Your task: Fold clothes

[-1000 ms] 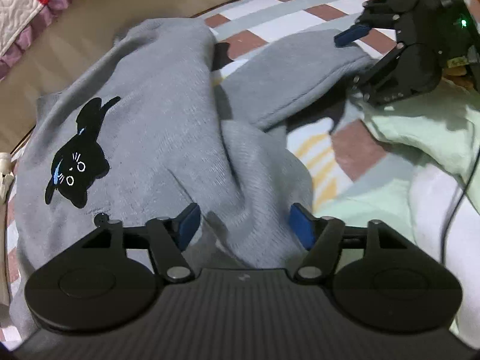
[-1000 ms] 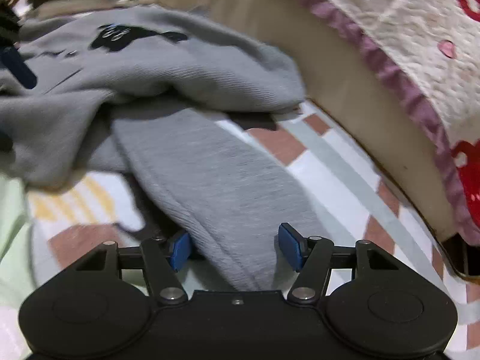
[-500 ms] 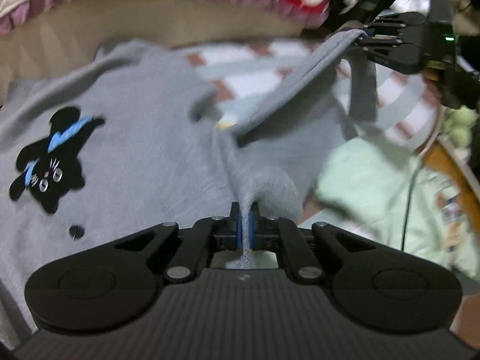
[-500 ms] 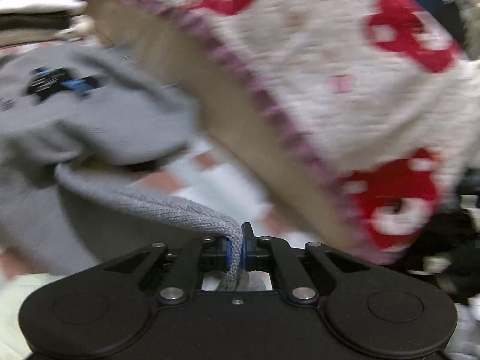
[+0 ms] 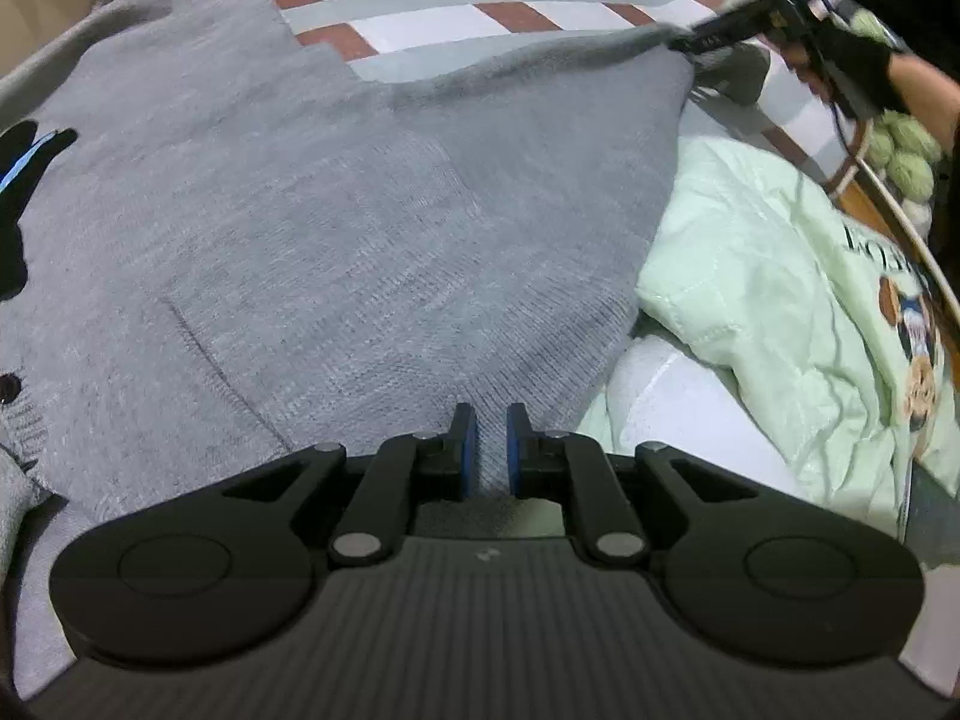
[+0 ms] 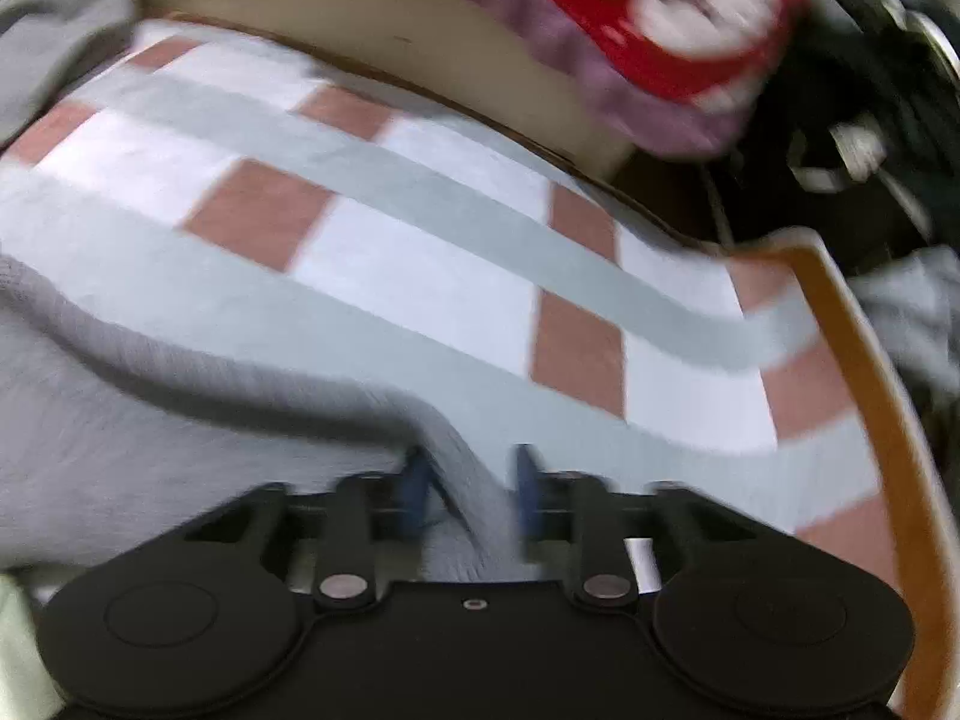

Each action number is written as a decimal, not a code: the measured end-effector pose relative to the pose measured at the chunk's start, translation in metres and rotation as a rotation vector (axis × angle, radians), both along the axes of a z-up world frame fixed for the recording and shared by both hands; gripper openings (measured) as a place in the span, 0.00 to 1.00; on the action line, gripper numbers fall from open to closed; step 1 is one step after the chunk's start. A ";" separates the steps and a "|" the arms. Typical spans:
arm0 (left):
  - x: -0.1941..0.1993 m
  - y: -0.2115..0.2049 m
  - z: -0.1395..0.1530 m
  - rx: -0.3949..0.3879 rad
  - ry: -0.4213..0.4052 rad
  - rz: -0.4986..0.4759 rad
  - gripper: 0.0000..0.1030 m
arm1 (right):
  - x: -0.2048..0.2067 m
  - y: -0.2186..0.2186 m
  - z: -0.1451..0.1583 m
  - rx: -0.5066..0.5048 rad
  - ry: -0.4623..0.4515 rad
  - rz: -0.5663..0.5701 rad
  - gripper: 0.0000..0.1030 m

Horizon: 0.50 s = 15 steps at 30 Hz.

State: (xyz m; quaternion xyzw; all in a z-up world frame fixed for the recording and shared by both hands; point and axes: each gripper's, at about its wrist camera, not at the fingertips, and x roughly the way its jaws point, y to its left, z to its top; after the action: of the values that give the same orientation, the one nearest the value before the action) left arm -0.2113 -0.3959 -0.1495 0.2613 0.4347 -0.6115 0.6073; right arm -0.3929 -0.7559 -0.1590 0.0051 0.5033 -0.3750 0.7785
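Your left gripper (image 5: 485,443) is almost closed: its two blue pads stand a narrow gap apart, with the hem of the grey knitted sweater (image 5: 360,228) between them. The sweater lies spread flat on the checked bed sheet with white, grey and brick-red squares (image 5: 432,18). A black cat print (image 5: 18,204) shows at its left edge. The far corner of the sweater is stretched out to your right gripper (image 5: 690,45), which reaches in from the upper right.

In the right wrist view, your right gripper (image 6: 468,483) has its blue pads a little wider apart, and a ridge of the grey fabric runs between them. This view is blurred, so it perhaps only rests there; I cannot tell if the pads really press it.

A pale green padded garment (image 5: 780,312) lies crumpled just beside the right edge of the sweater.
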 end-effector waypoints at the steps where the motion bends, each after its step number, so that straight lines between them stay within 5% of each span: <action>1: 0.003 0.000 0.004 -0.021 -0.005 0.014 0.10 | -0.010 -0.007 0.003 0.027 -0.061 -0.041 0.52; 4: 0.012 0.000 0.017 -0.084 -0.020 0.055 0.11 | -0.047 -0.021 0.022 0.176 -0.323 -0.152 0.53; 8: 0.018 -0.012 0.026 -0.139 -0.095 0.096 0.24 | -0.066 -0.002 0.034 0.215 -0.406 -0.163 0.54; 15: -0.014 -0.048 0.024 -0.160 -0.118 -0.023 0.34 | -0.064 0.015 0.038 0.049 -0.294 -0.261 0.66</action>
State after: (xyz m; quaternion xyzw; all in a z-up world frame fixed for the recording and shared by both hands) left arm -0.2256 -0.4434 -0.1260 0.2526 0.3450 -0.6349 0.6435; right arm -0.4573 -0.7413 -0.1210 0.1438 0.3882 -0.4557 0.7880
